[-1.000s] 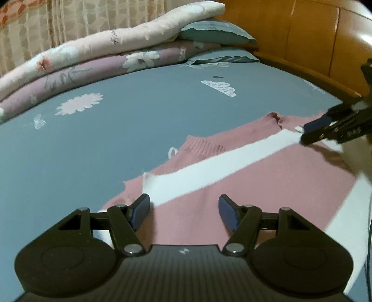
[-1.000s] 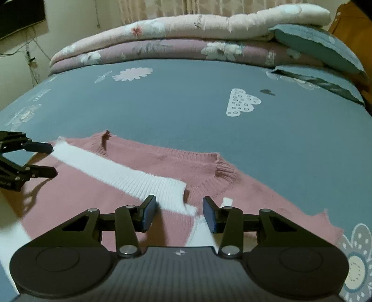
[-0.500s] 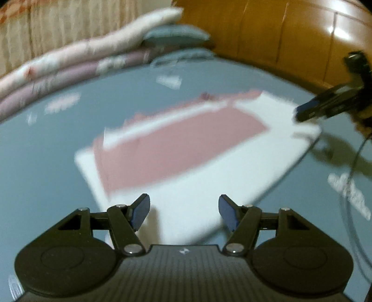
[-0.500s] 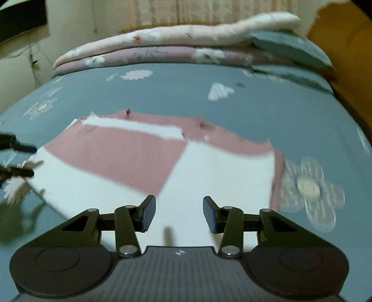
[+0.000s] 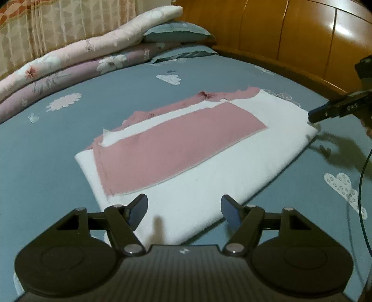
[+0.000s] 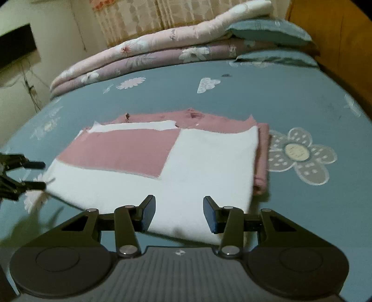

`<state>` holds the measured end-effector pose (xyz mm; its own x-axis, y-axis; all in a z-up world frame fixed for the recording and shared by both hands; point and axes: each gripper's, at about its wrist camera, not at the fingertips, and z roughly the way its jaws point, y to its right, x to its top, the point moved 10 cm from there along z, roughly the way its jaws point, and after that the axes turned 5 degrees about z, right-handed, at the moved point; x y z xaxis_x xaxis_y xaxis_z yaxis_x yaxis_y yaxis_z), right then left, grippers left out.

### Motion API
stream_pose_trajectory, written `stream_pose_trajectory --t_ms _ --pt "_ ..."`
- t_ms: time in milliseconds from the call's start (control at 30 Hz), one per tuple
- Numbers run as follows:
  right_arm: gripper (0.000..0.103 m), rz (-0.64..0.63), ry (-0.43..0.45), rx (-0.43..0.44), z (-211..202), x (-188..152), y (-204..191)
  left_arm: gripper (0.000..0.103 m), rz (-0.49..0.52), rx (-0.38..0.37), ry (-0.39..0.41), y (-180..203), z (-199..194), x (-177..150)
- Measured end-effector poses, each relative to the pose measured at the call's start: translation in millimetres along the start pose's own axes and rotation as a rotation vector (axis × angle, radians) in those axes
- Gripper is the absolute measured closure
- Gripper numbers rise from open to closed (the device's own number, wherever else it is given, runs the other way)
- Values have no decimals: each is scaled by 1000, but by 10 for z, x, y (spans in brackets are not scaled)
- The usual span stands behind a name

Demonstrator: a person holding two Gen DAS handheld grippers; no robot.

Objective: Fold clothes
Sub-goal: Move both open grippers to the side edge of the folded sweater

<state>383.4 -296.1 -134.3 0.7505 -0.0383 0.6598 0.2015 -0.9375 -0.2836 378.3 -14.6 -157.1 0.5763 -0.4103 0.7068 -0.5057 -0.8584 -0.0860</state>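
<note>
A pink and white knit sweater (image 5: 186, 148) lies folded flat on the blue-grey bed sheet (image 5: 69, 144). Its collar edge points toward the pillows. My left gripper (image 5: 183, 210) hovers open over the sweater's near white edge, holding nothing. In the right wrist view the same sweater (image 6: 167, 162) spreads ahead, and my right gripper (image 6: 179, 213) is open above its near white edge. The right gripper's fingers (image 5: 325, 112) show at the sweater's right corner in the left view. The left gripper's fingers (image 6: 32, 175) show at the sweater's left corner in the right view.
Rolled floral quilts (image 5: 76, 60) and blue pillows (image 5: 179, 32) lie along the far side of the bed. A wooden headboard (image 5: 302, 39) runs along the right. A thin black cable (image 5: 362, 176) hangs at the right edge. A curtain (image 6: 148, 18) hangs behind.
Both grippers have pulled back from the sweater's collar end to its near edge. More of the folded sweater now shows. Both stayed open.
</note>
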Motion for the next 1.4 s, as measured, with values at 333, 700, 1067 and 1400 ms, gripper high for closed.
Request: stream_pose_trajectory --t_ms 333,700,1067,1400 --pt "61 136 -6 -5 -38 -266 408 32 37 78 -78 -112 12 -432" --pt "36 -734 65 -296 18 -274 -800 31 777 281 5 762 24 -92" --pt "33 -1068 38 -197 667 -540 -1586 31 989 300 16 1163 465 21" --pt "23 -1130 40 -329 714 -469 -1264 27 1018 370 22 1014 456 -58"
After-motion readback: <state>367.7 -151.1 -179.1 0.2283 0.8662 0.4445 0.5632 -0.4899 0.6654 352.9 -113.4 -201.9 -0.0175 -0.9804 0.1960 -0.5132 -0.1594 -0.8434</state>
